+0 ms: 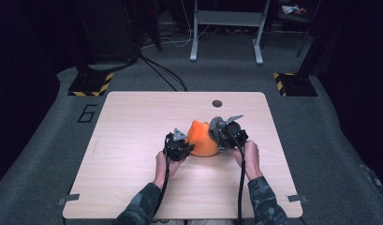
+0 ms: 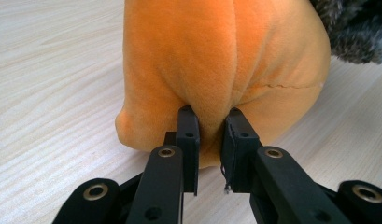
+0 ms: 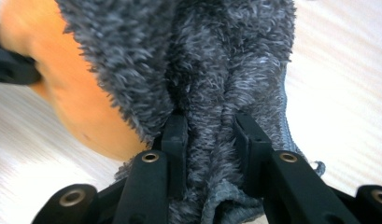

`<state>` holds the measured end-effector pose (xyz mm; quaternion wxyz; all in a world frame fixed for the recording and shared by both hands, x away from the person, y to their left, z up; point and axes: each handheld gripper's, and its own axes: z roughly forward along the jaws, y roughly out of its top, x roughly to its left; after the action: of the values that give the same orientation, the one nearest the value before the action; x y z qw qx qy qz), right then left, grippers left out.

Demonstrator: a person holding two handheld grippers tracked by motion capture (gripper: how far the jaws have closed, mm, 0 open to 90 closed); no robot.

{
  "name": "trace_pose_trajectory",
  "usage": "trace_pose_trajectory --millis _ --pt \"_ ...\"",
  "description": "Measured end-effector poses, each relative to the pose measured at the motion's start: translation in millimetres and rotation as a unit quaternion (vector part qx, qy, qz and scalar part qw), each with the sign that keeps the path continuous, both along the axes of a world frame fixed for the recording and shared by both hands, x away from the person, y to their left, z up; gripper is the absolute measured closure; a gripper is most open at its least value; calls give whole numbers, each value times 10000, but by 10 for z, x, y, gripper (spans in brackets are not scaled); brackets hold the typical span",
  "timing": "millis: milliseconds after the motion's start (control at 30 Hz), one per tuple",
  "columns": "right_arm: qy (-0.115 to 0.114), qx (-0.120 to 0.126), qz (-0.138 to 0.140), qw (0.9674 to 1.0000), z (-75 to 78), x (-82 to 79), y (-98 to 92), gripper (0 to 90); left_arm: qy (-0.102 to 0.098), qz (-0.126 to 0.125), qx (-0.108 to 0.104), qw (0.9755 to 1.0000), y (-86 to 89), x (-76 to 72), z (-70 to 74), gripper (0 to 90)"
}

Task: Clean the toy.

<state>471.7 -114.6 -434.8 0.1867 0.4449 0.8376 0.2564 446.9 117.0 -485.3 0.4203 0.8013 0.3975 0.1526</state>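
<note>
Left gripper [image 2: 209, 116] pinches a fold of the orange plush toy [image 2: 226, 65], right gripper [image 3: 209, 121] clamps its grey furry cover [image 3: 212, 56] — opposing grips at table [image 1: 133, 122] centre, probably to peel the cover.

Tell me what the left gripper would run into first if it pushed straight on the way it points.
The left gripper already pinches a fold of the orange plush; pushed on, it would likely press deeper into that plush.

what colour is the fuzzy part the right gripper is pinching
Dark grey: the fuzzy part looks shaggy and charcoal, clearest in the right gripper view.
</note>
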Motion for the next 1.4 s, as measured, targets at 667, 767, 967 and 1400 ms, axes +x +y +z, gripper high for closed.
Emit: trace_pose_trajectory --millis 667,767,967,1400 --pt "-177 119 -202 9996 170 9 -197 689 -48 4 9 10000 -12 -12 11 782" --pt "-413 62 63 9991 346 -26 -27 689 -53 6 33 10000 -18 -15 16 781" --pt "-541 -195 565 9967 437 -18 331 688 -117 -70 153 9998 -33 -28 34 780" --pt "-333 -281 566 9974 314 19 334 686 -79 -25 58 9999 -27 -10 14 779"
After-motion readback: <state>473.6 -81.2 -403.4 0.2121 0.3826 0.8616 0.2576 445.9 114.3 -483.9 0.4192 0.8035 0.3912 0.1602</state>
